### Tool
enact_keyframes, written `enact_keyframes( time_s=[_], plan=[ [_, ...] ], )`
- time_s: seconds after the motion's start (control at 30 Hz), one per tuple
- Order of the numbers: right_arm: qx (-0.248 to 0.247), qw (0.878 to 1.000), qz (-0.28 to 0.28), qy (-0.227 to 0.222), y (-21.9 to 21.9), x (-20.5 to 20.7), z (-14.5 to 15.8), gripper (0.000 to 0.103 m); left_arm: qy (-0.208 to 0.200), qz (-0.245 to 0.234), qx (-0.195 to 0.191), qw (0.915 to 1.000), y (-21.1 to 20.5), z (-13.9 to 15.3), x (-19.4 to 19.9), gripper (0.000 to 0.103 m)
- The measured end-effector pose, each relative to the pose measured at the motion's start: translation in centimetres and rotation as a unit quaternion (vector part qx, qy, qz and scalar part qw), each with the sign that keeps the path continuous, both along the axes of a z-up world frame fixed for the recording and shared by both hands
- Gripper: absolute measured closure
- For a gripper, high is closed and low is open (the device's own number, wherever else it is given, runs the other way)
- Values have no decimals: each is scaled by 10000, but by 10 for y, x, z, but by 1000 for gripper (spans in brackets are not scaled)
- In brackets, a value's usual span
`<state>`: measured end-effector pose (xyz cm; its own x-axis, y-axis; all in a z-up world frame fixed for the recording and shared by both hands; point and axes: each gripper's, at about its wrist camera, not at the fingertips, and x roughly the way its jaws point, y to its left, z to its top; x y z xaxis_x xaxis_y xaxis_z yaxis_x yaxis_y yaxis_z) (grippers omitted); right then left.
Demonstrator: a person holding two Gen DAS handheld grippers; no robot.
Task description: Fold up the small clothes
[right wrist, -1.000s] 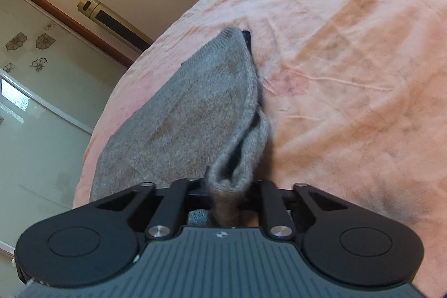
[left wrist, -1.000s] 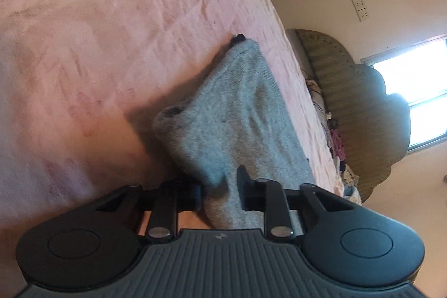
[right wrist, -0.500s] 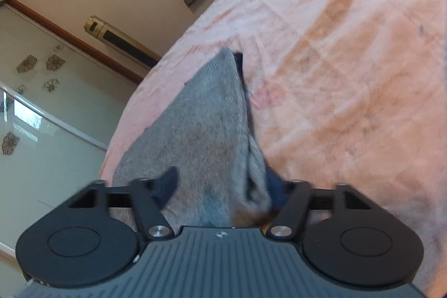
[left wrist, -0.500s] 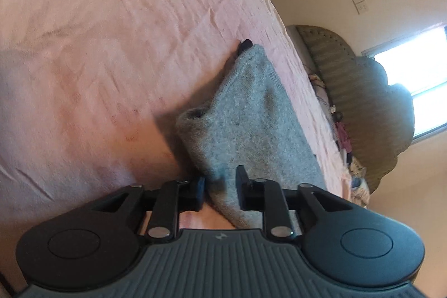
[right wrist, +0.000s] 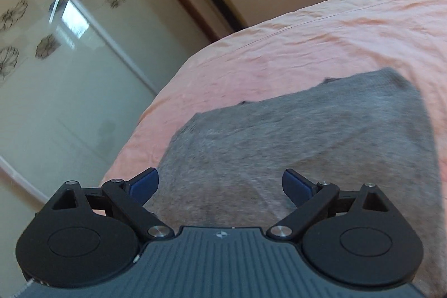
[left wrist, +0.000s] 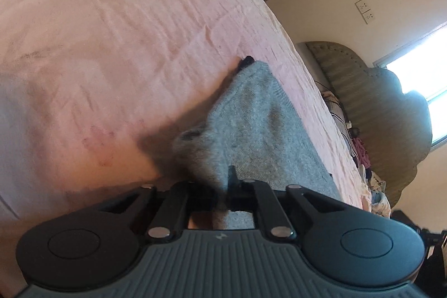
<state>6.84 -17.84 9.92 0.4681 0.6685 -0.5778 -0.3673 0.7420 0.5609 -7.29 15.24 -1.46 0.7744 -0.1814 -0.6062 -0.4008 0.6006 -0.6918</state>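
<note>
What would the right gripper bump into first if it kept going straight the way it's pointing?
Most likely the grey knitted garment. The right gripper has its jaws wide open, and the cloth fills the view straight ahead of them, lying on the pink bedsheet. How near it is, I cannot tell.

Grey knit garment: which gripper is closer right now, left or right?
Left. The left gripper is shut on an edge of the grey knit garment; the right gripper is open, above the cloth, gripping nothing.

Right hand-held gripper (right wrist: 220, 183) released grey garment (right wrist: 321, 136), jaws now apart.
</note>
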Motion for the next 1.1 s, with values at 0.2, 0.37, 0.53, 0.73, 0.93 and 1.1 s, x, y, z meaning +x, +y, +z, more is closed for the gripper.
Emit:
enact_keyframes(
  time_s=[0.2,0.37,0.53,0.73,0.93,1.1],
  plan=[
    [-183,9928,1091,458,97,45,2,8,-855,-1158,2369,9608,-60,41,-9,98],
    [-448,9798,1685,979,159,78,-5,9,-978,-1717,3267,9243,-90,43,-6,98],
    [-1627,9608,1969,1081,202,92,-24,20,-956,-1819,3407,9174,-94,41,-6,98],
    [-2461,9386,2345,594,233,81,-34,37,-971,-1902,3637,9067,-101,44,-5,98],
    [-2157,9502,2234,252,192,83,-21,86,-1080,-2096,3864,8917,-118,53,-2,98],
    [-943,9817,1640,239,81,91,11,86,-1622,-2618,3935,8662,-164,75,0,98]
  ],
)
